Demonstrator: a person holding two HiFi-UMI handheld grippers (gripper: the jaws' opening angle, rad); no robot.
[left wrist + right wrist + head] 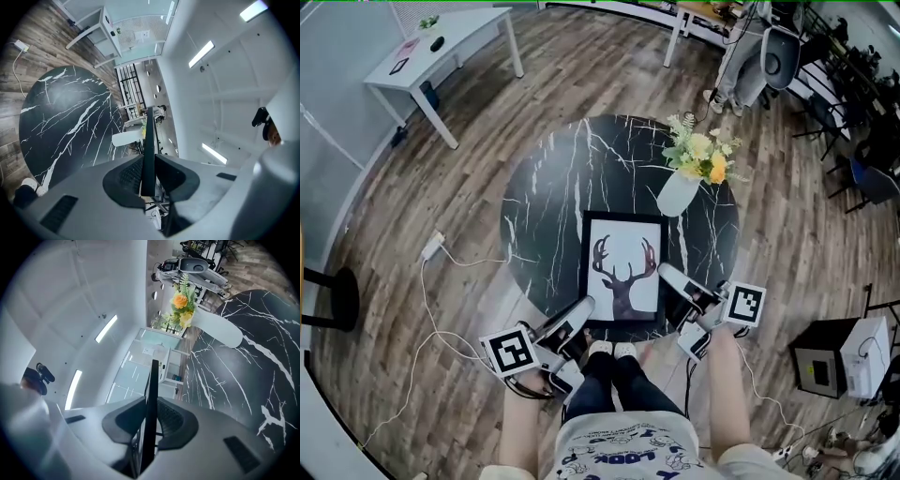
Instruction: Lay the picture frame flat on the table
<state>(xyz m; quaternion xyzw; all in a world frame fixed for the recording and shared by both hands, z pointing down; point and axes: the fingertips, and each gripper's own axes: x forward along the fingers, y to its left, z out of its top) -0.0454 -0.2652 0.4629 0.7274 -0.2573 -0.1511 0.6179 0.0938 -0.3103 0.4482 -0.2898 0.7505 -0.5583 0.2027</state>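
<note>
Head view, frame: picture frame (pixel 623 267) with a deer print, at the middle of the near edge of the round black tabletop (pixel 544 187) – whether it rests on the marble cannot be told.
Head view, grippers: left gripper (pixel 583 309) on the frame's near left side, right gripper (pixel 667 275) on its near right side.
Head view, other: white vase (pixel 678 192) of flowers (pixel 703 155) near the far right edge, just beyond the frame's far right corner.
Left gripper view, jaws: left gripper (pixel 149 179) clamped on the picture frame (pixel 149 136), seen edge-on as a thin dark strip running away between the pads.
Left gripper view, surroundings: tabletop (pixel 56 122) to the left, vase (pixel 126 137) lying sideways in the picture past the frame.
Right gripper view, jaws: right gripper (pixel 150 423) closed on the picture frame (pixel 153 380) – again edge-on, both pads against it.
Right gripper view, surroundings: tabletop (pixel 243 380) to the right, vase (pixel 218 329) and flowers (pixel 182 303) above it.
</note>
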